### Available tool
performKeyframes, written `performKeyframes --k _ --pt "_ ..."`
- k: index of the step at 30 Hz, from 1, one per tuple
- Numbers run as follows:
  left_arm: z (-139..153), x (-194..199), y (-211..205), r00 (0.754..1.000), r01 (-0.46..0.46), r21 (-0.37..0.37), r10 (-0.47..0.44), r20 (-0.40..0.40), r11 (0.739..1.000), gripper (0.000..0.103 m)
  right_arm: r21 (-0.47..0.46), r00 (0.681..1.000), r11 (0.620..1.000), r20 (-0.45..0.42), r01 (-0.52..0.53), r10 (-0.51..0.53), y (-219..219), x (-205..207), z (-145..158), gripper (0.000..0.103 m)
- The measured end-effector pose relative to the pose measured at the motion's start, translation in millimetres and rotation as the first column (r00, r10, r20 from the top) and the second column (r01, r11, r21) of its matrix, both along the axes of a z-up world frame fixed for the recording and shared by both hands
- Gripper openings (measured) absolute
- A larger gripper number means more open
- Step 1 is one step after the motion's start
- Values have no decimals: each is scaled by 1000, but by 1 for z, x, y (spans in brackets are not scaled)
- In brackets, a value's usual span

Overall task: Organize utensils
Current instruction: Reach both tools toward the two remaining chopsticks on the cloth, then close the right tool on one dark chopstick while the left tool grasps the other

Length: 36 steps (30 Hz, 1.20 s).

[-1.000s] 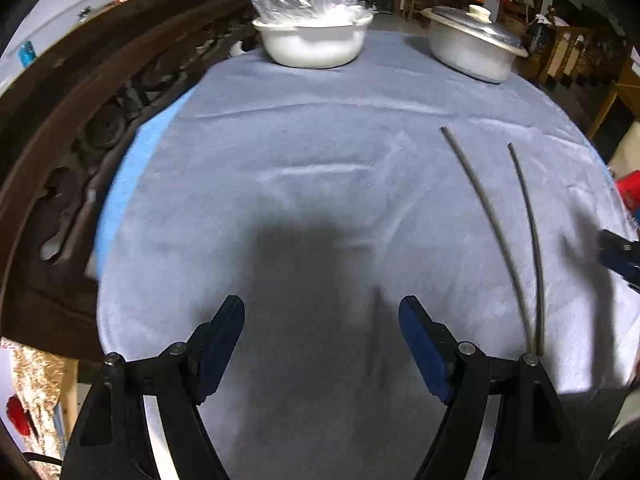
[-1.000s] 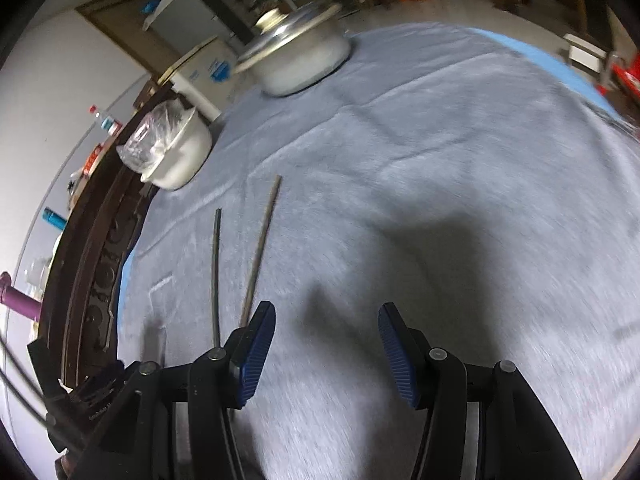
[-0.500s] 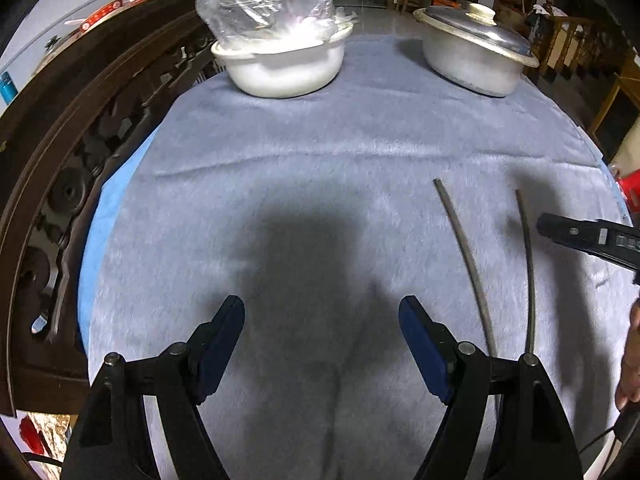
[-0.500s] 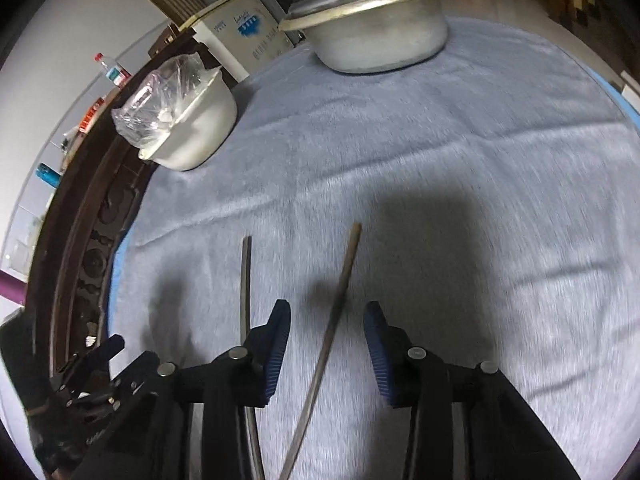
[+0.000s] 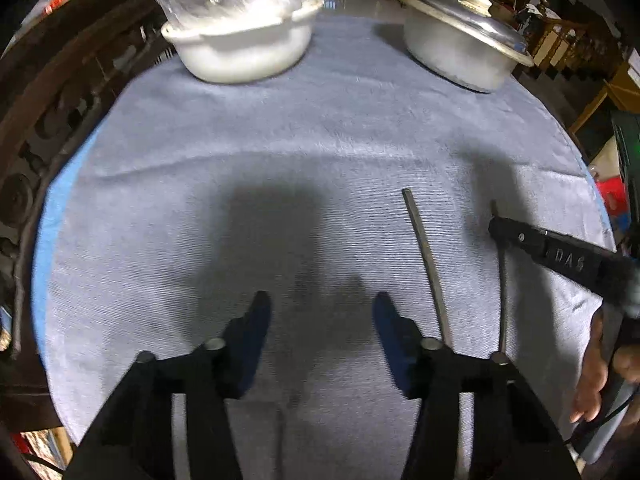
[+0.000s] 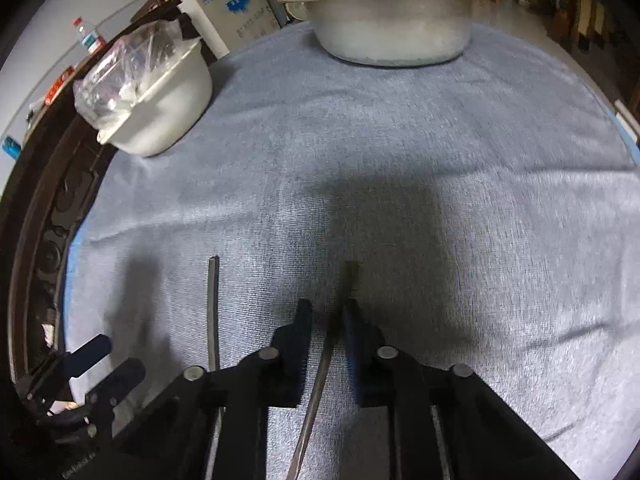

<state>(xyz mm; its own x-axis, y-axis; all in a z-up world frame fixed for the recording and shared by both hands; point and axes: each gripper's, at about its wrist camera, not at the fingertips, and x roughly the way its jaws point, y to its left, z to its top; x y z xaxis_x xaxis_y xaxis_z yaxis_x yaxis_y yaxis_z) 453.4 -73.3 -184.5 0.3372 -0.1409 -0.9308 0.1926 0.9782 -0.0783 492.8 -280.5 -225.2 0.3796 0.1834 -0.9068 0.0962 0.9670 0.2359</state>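
Two dark chopsticks lie on the grey tablecloth. In the right wrist view my right gripper (image 6: 327,310) straddles the right chopstick (image 6: 347,280); its jaws are narrowed around it with a small gap left, so a firm grip cannot be told. The left chopstick (image 6: 213,308) lies free beside it. In the left wrist view my left gripper (image 5: 320,312) is open and empty over bare cloth, left of the nearer chopstick (image 5: 426,260). The other chopstick (image 5: 500,300) runs under the right gripper's finger (image 5: 560,256).
A white bowl covered with plastic film (image 5: 240,44) (image 6: 160,100) and a lidded metal pot (image 5: 460,52) (image 6: 392,20) stand at the far side of the cloth. A dark carved wooden rail (image 5: 48,120) borders the table on the left.
My right gripper has moved forward along the right chopstick and its jaws have narrowed around it. My left gripper has moved forward and its jaws have narrowed a little.
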Motion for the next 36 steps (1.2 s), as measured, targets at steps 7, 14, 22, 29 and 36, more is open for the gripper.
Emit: performKeyframes --k 7,14,22,29,36 --pt "-5 18 -21 999 3 -70 -5 -31 998 50 -75 997 995 46 -62 66 -5 -12 1 7" --pt "-18 39 -60 997 54 -41 -56 -50 998 50 -97 996 991 24 -88 91 -22 -24 4 7" --pt "-21 46 -76 996 77 10 -77 -33 997 36 -75 997 994 -5 -83 82 -35 -35 4 7" --pt "-24 42 -77 988 155 49 -156 18 987 9 -82 997 993 -16 -82 81 -34 -40 5 7" --pt "-22 33 -55 964 261 107 -264 16 960 7 -75 996 994 -40 -84 81 -37 -49 5 8"
